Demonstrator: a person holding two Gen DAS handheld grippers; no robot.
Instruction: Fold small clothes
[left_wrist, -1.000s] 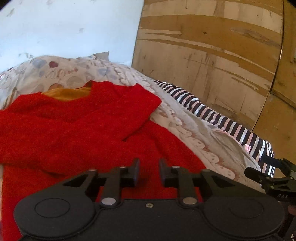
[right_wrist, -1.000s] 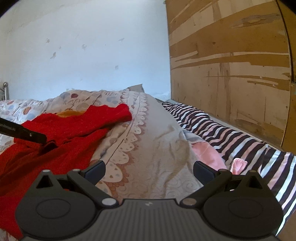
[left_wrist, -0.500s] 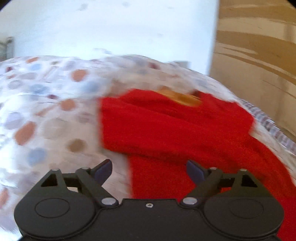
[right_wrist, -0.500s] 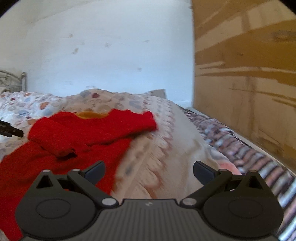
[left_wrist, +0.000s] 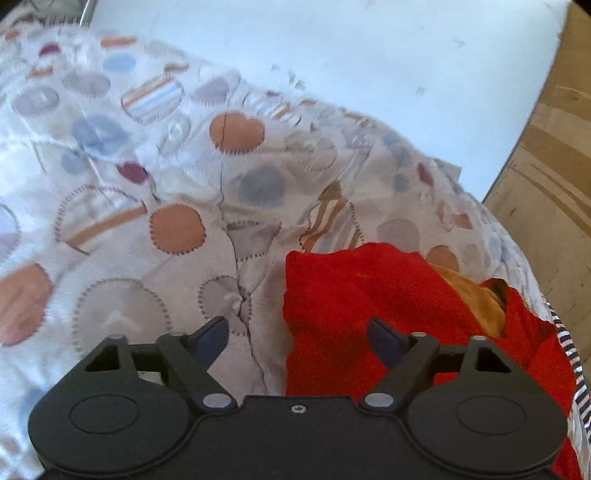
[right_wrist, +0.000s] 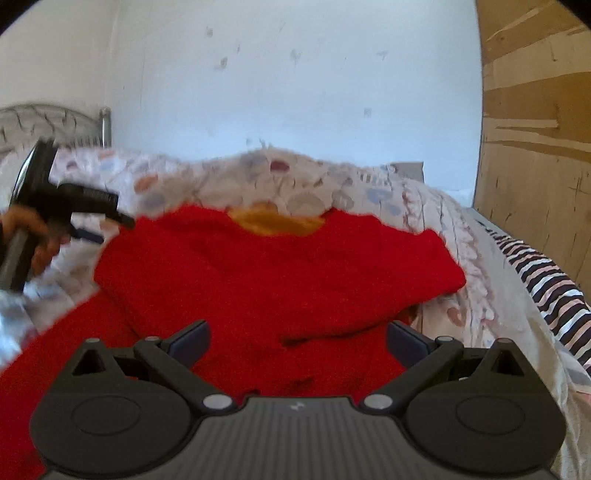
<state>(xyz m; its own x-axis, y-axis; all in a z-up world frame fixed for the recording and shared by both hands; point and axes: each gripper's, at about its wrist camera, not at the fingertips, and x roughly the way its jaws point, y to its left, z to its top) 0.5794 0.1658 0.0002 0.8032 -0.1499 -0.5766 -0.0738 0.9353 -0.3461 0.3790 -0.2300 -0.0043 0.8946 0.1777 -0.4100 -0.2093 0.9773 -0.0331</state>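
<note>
A red knitted sweater (right_wrist: 277, 277) with an orange lining at the neck (right_wrist: 277, 221) lies on the bed, its sleeves folded across the body. My right gripper (right_wrist: 298, 332) hovers open just above its middle with nothing between the fingers. My left gripper (left_wrist: 297, 328) is over the sweater's left edge (left_wrist: 369, 295): one finger is above the bedcover, the other above red cloth. Its jaws are closing but stand wide and press on nothing. In the right wrist view, the left gripper (right_wrist: 110, 221) shows at the far left, held by a hand (right_wrist: 29, 236).
A quilted bedcover (left_wrist: 184, 221) with coloured circles covers the bed. Striped black-and-white fabric (right_wrist: 546, 280) lies along the right side beside a wooden panel (right_wrist: 535, 147). A metal headboard (right_wrist: 55, 125) and a white wall stand behind.
My left gripper opened, let go of the red cloth and swung left to the sweater's edge. My right gripper moved left from the bare cover to above the sweater.
</note>
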